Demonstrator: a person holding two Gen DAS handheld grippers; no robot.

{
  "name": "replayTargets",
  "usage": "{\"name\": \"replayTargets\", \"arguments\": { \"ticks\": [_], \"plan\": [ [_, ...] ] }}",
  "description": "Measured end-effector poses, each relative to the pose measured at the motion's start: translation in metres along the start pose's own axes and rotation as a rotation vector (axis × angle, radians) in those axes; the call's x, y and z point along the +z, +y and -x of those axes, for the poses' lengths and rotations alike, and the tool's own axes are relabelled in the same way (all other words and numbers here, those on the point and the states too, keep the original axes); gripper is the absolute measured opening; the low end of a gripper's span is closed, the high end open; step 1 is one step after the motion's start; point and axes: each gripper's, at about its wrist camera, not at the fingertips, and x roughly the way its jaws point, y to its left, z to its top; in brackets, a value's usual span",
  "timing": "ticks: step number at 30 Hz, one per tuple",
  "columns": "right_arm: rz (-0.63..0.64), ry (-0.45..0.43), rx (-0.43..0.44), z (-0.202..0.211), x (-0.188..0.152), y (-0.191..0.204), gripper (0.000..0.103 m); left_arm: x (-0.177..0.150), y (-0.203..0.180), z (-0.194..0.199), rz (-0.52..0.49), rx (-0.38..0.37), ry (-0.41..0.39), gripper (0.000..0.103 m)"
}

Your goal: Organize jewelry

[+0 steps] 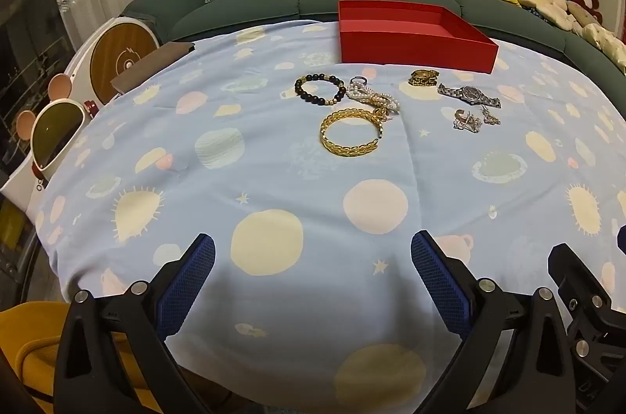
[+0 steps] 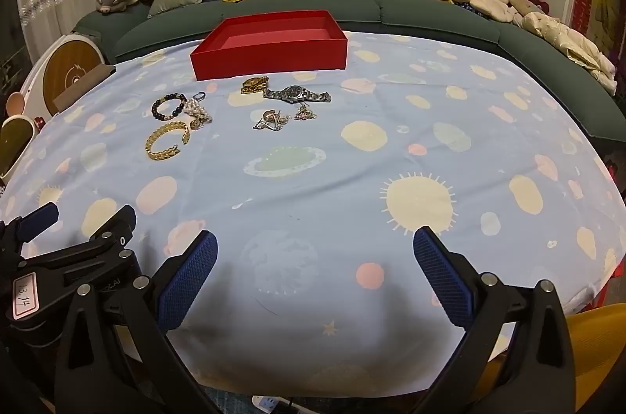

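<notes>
Your left gripper (image 1: 313,265) and right gripper (image 2: 315,263) hover with fingers spread and empty, the jewelry (image 1: 375,101) well ahead beside the red box (image 1: 411,34), ready for sorting.

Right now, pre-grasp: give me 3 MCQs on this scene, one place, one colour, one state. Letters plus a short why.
1. Where is the gold chain bracelet relative to the red box?
A. Inside it
B. On the cloth, nearer the camera than it
C. Behind it on the sofa

2. What colour are the pads of the left gripper?
A. Blue
B. Red
C. White

3. What state is the right gripper in?
A. Shut on the watch
B. Shut, empty
C. Open, empty

Answers:
1 B, it lies on the tablecloth in front of the box.
2 A, both pads show blue mesh.
3 C, jaws stand wide apart over bare cloth; the silver watch lies far off.
</notes>
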Motion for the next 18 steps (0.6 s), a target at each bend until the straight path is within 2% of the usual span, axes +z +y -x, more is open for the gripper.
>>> {"name": "replayTargets", "arguments": {
  "ticks": [18],
  "plan": [
    [-0.004,0.001,0.006,-0.0024,-0.0003,0.0011,0.098,0.0004,0.0027,-0.0022,0.008,0.006,-0.017,0.098]
  ]
}}
